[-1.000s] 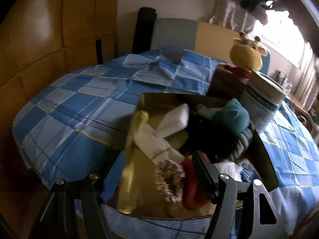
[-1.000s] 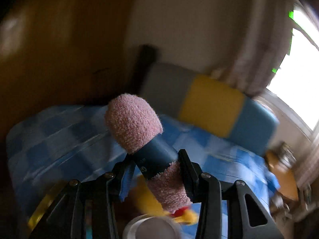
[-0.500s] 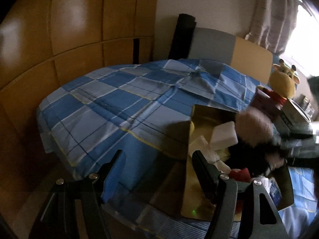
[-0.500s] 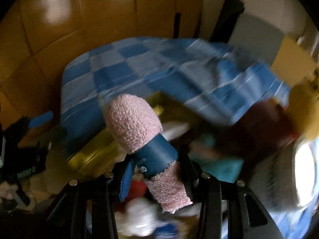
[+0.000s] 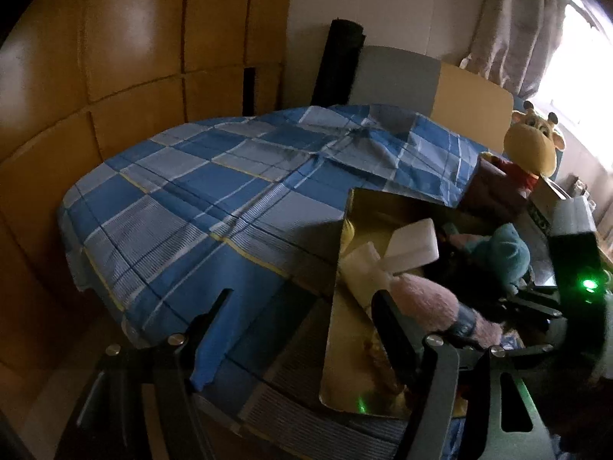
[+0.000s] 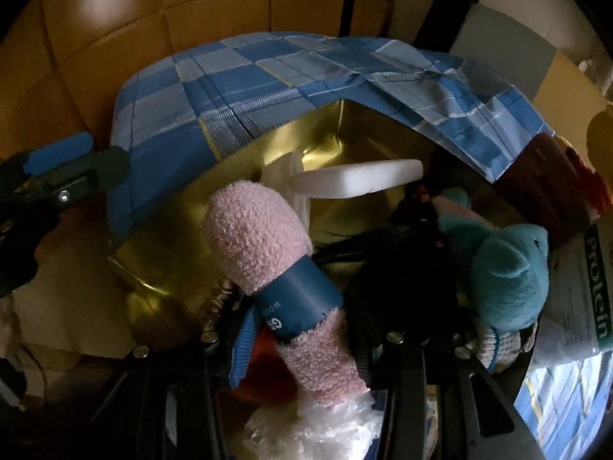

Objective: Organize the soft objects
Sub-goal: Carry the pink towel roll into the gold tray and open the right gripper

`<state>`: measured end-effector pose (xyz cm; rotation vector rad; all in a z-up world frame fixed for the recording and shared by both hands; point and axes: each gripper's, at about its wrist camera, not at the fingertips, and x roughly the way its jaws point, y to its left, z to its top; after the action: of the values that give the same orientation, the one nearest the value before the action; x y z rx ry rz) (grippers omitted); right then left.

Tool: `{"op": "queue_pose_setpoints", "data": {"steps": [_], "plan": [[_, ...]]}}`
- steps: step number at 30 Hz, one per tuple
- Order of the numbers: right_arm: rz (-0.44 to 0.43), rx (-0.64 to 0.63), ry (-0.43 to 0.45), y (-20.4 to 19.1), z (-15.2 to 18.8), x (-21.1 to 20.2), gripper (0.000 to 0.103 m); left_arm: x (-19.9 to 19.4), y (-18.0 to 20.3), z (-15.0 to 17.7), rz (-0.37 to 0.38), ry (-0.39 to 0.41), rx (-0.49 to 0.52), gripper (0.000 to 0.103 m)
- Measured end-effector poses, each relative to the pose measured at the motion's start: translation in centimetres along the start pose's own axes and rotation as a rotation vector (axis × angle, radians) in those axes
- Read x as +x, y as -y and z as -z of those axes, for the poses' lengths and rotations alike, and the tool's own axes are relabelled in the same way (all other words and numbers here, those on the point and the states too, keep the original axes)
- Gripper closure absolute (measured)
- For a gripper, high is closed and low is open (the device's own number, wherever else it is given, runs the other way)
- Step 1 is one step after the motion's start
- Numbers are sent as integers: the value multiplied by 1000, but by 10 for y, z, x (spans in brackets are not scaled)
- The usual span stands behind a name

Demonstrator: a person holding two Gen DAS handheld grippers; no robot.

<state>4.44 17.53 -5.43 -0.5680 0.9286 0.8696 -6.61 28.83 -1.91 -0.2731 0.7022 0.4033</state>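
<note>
Nearest me, my right gripper (image 6: 302,329) is clamped narrowly on the pink fuzzy sock roll (image 6: 264,245), my pads pinching it at its blue paper band (image 6: 302,303) while the fluffy end sticks up and away from me. A second ago this roll was high in the air against the wall and window; now I have brought it down so it hangs just over the gold box (image 6: 161,253), low among the things already there. That means, as I judge it, the carrying is done and only the letting go is left.

My left gripper (image 5: 302,329) is empty, its jaws opening a little wider with nothing between them (it has swung off the box toward the left and now looks mostly at bedspread).

Further in, the box holds white foam blocks (image 6: 360,182), a dark tangle and a teal plush (image 6: 505,268) at the right. Beyond lies the blue checked bedspread (image 5: 214,207), and far right a yellow giraffe toy (image 5: 532,145) sits by the window.
</note>
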Motion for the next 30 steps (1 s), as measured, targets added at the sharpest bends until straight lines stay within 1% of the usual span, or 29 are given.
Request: {"op": "queue_pose_setpoints", "data": {"steps": [4, 8, 10, 12, 15, 20, 24, 27, 28, 30], "plan": [[38, 17, -11, 6, -2, 10, 60, -1, 9, 3, 8, 2, 19, 27], [129, 36, -25, 13, -2, 16, 61, -2, 15, 4, 13, 6, 34, 26], [108, 45, -25, 15, 2, 16, 61, -2, 16, 4, 13, 6, 38, 25], [33, 82, -4, 20, 7, 10, 59, -2, 16, 4, 8, 4, 37, 24], [-33, 134, 33, 27, 12, 0, 57, -2, 16, 3, 0, 4, 33, 22], [-86, 204, 82, 35, 18, -16, 52, -4, 18, 3, -6, 8, 35, 19], [-102, 228, 138, 34, 20, -33, 51, -5, 21, 3, -7, 10, 41, 19], [-105, 232, 165, 32, 19, -38, 51, -6, 23, 3, -5, 11, 40, 19], [-102, 227, 170, 31, 18, -38, 51, -7, 23, 3, -6, 13, 41, 19], [-67, 206, 163, 26, 18, -31, 52, -9, 23, 3, -6, 17, 41, 18]]}}
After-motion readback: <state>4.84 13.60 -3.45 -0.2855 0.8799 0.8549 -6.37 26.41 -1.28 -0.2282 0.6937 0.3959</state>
